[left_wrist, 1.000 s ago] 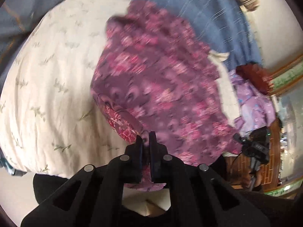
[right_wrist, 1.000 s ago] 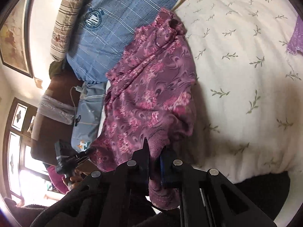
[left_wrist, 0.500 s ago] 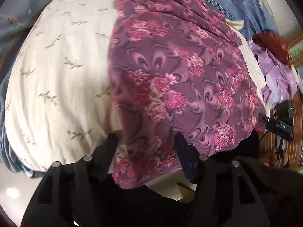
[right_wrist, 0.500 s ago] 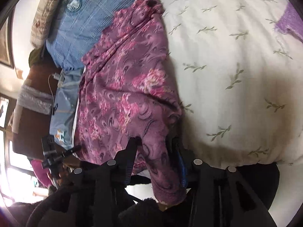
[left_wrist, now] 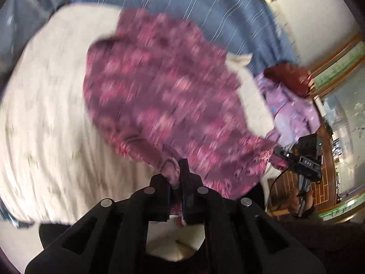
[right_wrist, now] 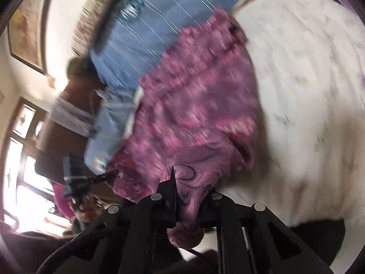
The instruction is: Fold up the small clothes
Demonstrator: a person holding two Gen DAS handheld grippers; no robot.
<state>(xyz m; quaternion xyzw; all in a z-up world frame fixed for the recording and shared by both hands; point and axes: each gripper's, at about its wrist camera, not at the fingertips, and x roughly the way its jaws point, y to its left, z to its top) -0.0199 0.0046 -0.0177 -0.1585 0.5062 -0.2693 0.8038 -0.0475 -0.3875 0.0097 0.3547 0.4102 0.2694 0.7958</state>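
A purple garment with pink flowers lies spread on a cream quilt, blurred by motion. My left gripper is shut on a bunched fold at its near edge. In the right wrist view the same garment runs down into my right gripper. Its jaws are closing and a thick fold fills the gap and hangs below the pads. Each view shows the other gripper off to the side: the right one at the garment's corner, the left one likewise.
The blue striped bedcover lies beyond the quilt. A lilac garment and a dark red cloth sit at the bed's right. A striped pillow, a light blue cloth and a bright window show in the right wrist view.
Both grippers stood open over the garment's near edge half a second ago and have shut on it again. Both have risen and drawn back, lifting that edge.
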